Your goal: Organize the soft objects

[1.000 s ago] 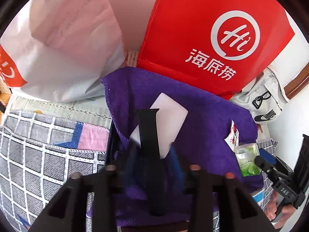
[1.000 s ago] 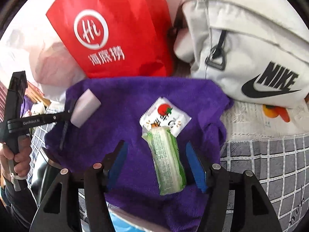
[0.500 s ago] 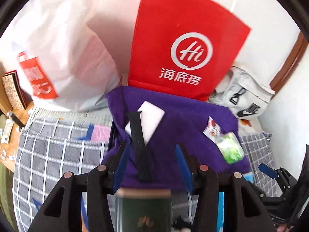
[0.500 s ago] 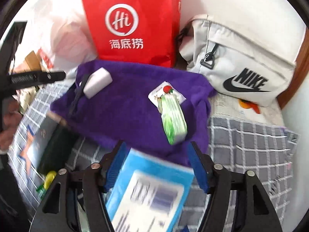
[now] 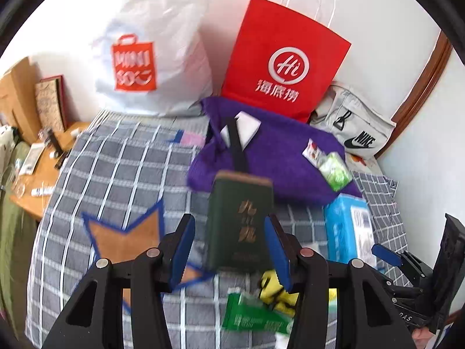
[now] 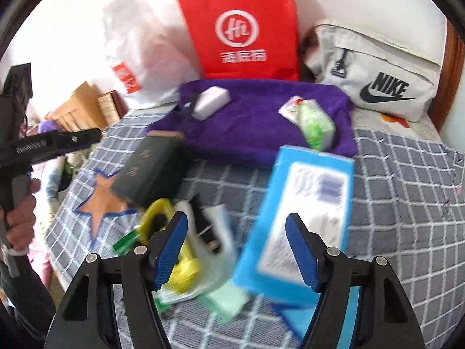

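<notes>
A purple towel (image 5: 279,157) (image 6: 261,122) lies on the checked bed near the wall. On it rest a white block (image 5: 245,125) (image 6: 210,100), a black strap (image 5: 237,148), a small red-and-white sachet (image 5: 312,151) and a green tissue pack (image 5: 334,171) (image 6: 315,123). My left gripper (image 5: 229,247) is open and empty above a dark green book (image 5: 239,218) (image 6: 148,168). My right gripper (image 6: 237,247) is open and empty over a blue box (image 6: 299,218) (image 5: 347,229) and a heap of small items.
A red paper bag (image 5: 283,61), a white plastic bag (image 5: 151,55) and a white Nike bag (image 6: 375,69) stand along the wall. Yellow and green packets (image 5: 261,308) (image 6: 180,250) lie near the bed's front. A wooden desk (image 5: 37,174) stands left of the bed.
Both grippers have pulled back from the purple towel toward the near side of the bed. The book, blue box and small packets have come into view. Both stay open.
</notes>
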A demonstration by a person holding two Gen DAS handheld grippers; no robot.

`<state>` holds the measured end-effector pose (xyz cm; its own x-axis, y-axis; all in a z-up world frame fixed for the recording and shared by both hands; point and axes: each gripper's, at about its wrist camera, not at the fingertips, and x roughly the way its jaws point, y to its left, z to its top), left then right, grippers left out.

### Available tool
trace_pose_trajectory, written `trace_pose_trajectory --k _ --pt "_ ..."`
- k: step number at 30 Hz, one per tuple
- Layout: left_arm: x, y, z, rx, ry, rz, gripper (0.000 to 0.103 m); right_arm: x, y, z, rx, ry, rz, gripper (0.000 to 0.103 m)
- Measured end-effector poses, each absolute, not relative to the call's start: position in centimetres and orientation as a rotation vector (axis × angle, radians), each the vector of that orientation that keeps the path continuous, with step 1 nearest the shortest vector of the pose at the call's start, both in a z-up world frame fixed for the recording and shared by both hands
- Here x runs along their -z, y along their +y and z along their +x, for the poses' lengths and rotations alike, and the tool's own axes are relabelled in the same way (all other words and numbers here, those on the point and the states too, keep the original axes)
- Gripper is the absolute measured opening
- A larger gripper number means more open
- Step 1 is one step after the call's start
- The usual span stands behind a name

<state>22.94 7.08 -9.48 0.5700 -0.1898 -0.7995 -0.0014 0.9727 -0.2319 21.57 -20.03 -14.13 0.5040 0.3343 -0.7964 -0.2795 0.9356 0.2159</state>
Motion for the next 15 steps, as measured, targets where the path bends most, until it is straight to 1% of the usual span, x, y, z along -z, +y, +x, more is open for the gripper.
trace_pose_trajectory --k 3,5,6,11,15 --pt "10.5 7.6 21.1 0.11 0.964 -0.232 0.047 14.7 -18.8 20.1 -0.389 0.974 0.067 0.068" --pt "11.4 8.0 20.0 0.106 0.972 -0.242 0.047 15.5 -17.9 19.0 -0.409 0.983 0.069 0.063" --pt "11.7 8.1 19.6 0.105 0.978 -0.245 0.047 16.0 -17.5 18.6 -0.416 0.989 0.068 0.063" --pt "13.5 8.5 17.8 0.123 1.001 -0.255 0.047 18.2 -16.3 18.1 -0.376 1.021 0.075 0.062" --pt "14.7 8.8 16.8 0.125 1.021 -0.248 0.047 18.9 -15.8 18.6 -0.366 1.019 0.111 0.062"
